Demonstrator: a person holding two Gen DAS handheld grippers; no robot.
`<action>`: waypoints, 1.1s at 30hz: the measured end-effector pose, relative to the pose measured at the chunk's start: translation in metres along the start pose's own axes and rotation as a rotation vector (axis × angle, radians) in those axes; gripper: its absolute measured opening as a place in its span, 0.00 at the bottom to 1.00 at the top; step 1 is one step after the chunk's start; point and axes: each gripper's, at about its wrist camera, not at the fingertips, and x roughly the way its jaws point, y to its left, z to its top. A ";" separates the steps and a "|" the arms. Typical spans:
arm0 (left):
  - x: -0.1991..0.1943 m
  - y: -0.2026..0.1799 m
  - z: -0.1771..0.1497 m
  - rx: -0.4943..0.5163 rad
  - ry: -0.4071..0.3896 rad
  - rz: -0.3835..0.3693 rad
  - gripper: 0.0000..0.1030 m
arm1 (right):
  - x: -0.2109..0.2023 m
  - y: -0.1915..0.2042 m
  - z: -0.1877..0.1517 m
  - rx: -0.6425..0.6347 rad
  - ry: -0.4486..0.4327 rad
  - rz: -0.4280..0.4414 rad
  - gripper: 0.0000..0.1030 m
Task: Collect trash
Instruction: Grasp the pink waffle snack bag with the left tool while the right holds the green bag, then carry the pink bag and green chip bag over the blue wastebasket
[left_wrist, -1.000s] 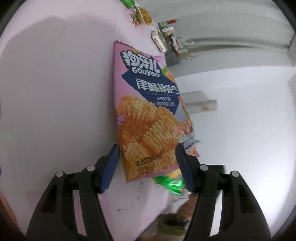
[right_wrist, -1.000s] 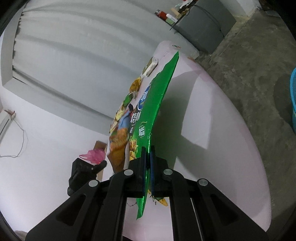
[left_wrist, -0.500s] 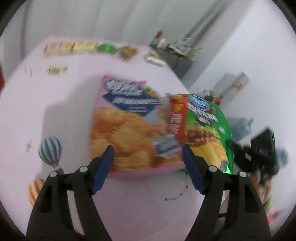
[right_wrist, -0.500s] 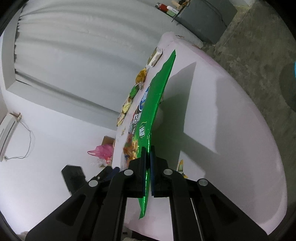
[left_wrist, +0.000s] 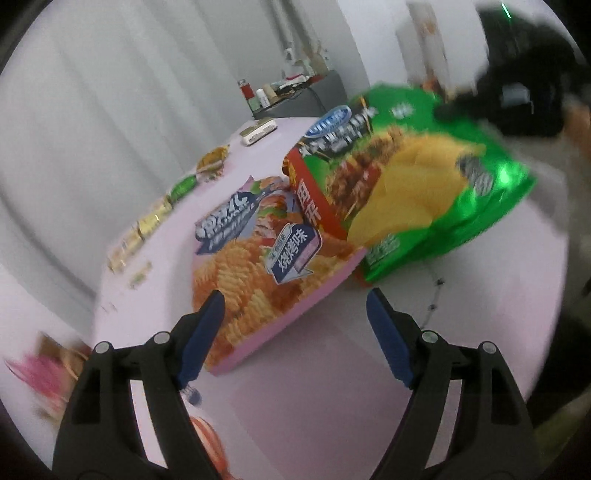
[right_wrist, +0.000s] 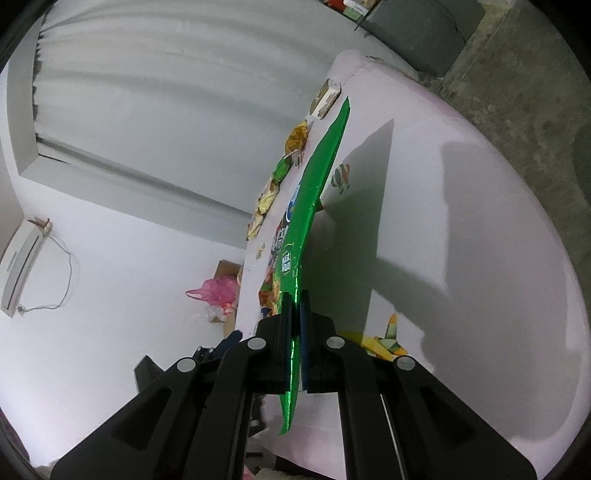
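Right gripper (right_wrist: 295, 314) fingers clamped on green chip bag (right_wrist: 314, 192). Left gripper (left_wrist: 295, 325) spread wide before pink snack bag (left_wrist: 258, 273) on bench (left_wrist: 332, 369); contact unclear, blurred. Next, probably: close on pink bag's edge.

L wrist cam low over table (left_wrist: 332, 387), R edge-on, both see green bag (left_wrist: 424, 184)

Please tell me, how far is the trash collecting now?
Early stage. In hand: the right gripper is shut on the green chip bag. The left gripper is open, empty, facing the pink snack bag on the table. Left: that bag and the small wrappers along the far edge.
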 end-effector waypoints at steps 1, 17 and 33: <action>0.004 -0.005 0.001 0.046 0.006 0.024 0.72 | 0.000 0.001 0.002 0.000 0.002 0.002 0.04; 0.022 -0.014 0.010 0.156 0.043 0.077 0.20 | 0.000 -0.004 0.005 0.012 0.015 0.008 0.04; -0.013 0.021 0.034 -0.052 -0.038 0.123 0.04 | -0.008 0.005 0.003 0.014 -0.028 0.019 0.04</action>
